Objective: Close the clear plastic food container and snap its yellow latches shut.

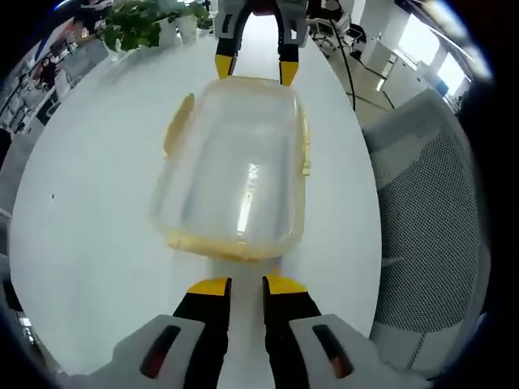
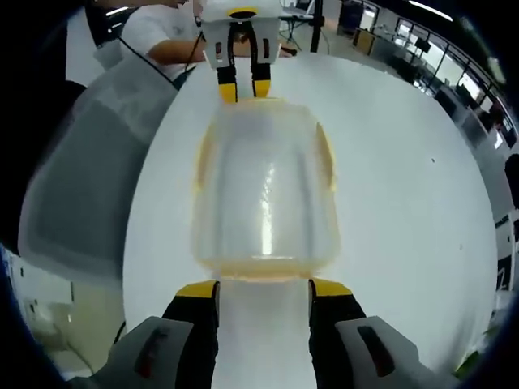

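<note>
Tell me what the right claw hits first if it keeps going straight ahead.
Most likely the near end of the clear plastic container, which sits just ahead of the right claw on the white table. The open jaws look lined up with its corners, though depth is uncertain.

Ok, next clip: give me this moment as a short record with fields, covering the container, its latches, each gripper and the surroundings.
container: clear plastic food container on the white table, lid on top
latches: yellow latches along both long sides; the one at flares outward, looks unsnapped
left gripper: left gripper at one short end, jaws nearly together, holding nothing
right gripper: right gripper at the opposite short end, jaws apart, holding nothing
contact: cannot tell whether either gripper touches the container
surroundings: mesh chair beside the table, potted plant at its far edge
</note>
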{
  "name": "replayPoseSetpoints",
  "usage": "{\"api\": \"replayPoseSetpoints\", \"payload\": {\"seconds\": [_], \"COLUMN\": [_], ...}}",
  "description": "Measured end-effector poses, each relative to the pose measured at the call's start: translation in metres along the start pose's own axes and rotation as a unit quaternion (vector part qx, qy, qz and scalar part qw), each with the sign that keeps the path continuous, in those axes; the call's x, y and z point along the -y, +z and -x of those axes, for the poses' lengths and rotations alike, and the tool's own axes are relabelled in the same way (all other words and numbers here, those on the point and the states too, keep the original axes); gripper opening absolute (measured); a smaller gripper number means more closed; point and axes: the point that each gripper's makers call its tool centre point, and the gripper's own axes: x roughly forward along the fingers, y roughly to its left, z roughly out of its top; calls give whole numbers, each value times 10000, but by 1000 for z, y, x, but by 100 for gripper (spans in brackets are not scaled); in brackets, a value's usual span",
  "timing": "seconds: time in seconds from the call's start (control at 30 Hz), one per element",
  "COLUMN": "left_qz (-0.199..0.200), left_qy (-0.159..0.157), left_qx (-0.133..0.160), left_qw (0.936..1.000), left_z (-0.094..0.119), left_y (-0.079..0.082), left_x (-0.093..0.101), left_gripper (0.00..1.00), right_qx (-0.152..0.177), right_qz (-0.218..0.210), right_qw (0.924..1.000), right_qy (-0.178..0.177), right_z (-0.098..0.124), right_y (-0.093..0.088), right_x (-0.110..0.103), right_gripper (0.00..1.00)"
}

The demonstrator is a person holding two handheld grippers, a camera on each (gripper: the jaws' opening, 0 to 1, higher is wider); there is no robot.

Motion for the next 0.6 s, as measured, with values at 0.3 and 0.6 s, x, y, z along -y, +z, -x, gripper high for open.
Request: {"api": "replayPoseSetpoints", "payload": {"seconds": [0.3,0.6], "left_qz": [246,985], "left_qy": [-107,-82], "left_qx": [301,639], "left_qw": [9992,9930], "left_z": [17,28], "left_y": [11,24], "left_x": [-1,-12], "left_gripper": [34,38], "right_qx": [543,679], "right_qz": [-1207,-1971], "right_qw": [9912,9780], "right_qy": [-45,-97], "right_z": [19,26], "right_y": [11,19], "right_x": [4,5], "right_gripper": [41,41]}}
